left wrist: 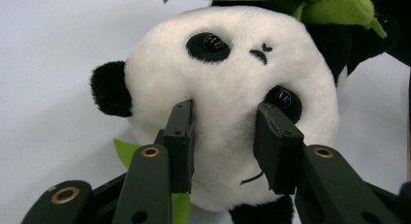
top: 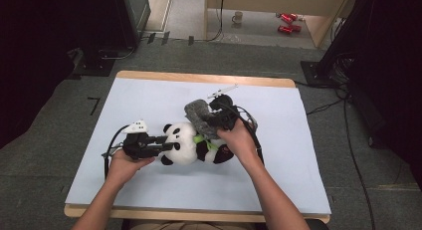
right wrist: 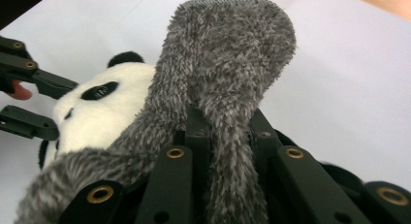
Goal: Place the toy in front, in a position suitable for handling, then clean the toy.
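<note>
A black-and-white panda plush (top: pixel 185 143) lies on its back on the pale mat (top: pixel 144 98), head toward the left. My left gripper (top: pixel 169 143) comes in from the left and is shut on the panda's head; in the left gripper view its pads (left wrist: pixel 180 132) dent the white face (left wrist: pixel 228 64) below the eyes. My right gripper (top: pixel 211 123) is shut on a grey fuzzy cloth (top: pixel 198 114), holding it just above the panda's body. In the right gripper view the cloth (right wrist: pixel 228 49) stands up between the jaws, with the panda's head (right wrist: pixel 104 112) behind it. A green felt leaf (left wrist: pixel 339 8) sits at the panda's chest.
The mat covers a wooden table whose far edge (top: pixel 199 78) is bare wood. Cables (top: pixel 343 105) run over the floor at the right. A mug (top: pixel 238 17) and red objects (top: pixel 287 22) lie on the floor far behind. Dark stands flank both sides.
</note>
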A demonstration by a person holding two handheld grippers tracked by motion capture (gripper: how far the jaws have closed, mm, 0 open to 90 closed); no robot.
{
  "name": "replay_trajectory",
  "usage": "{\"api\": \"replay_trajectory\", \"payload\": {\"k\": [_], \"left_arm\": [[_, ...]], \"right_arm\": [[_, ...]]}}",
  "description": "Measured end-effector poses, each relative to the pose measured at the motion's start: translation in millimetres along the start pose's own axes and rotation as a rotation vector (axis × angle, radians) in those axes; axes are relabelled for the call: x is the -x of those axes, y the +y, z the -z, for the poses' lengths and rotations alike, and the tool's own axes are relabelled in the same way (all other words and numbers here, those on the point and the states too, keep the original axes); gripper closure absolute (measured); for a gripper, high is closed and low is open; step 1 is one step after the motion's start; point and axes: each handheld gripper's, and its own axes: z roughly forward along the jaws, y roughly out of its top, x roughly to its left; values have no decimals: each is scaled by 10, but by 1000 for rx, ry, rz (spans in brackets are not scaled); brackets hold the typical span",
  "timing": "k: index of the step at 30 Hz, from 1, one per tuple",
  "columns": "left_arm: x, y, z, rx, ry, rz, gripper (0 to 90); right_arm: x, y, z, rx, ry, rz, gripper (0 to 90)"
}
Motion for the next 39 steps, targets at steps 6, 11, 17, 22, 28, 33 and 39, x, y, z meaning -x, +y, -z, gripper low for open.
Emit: {"api": "replay_trajectory", "payload": {"k": [6,11,17,22,28,33,39], "left_arm": [[-45,-15,-4,21,-37,12,607],[-36,-36,-6,29,-43,-7,600],[-13,-72,-5,50,-35,-11,593],[39,-100,11,52,-17,-29,585],[95,-124,21,51,1,-48,578],[94,-130,19,51,7,-43,573],[90,-118,9,47,9,-40,569]], "right_arm": [[237,-80,160,21,-41,-62,776],[286,-77,244,47,1,-95,777],[129,36,359,116,70,-70,778],[-73,134,262,124,143,-32,778],[-263,174,-20,65,199,3,778],[-389,158,-255,20,204,33,778],[-384,124,-310,9,167,44,768]]}}
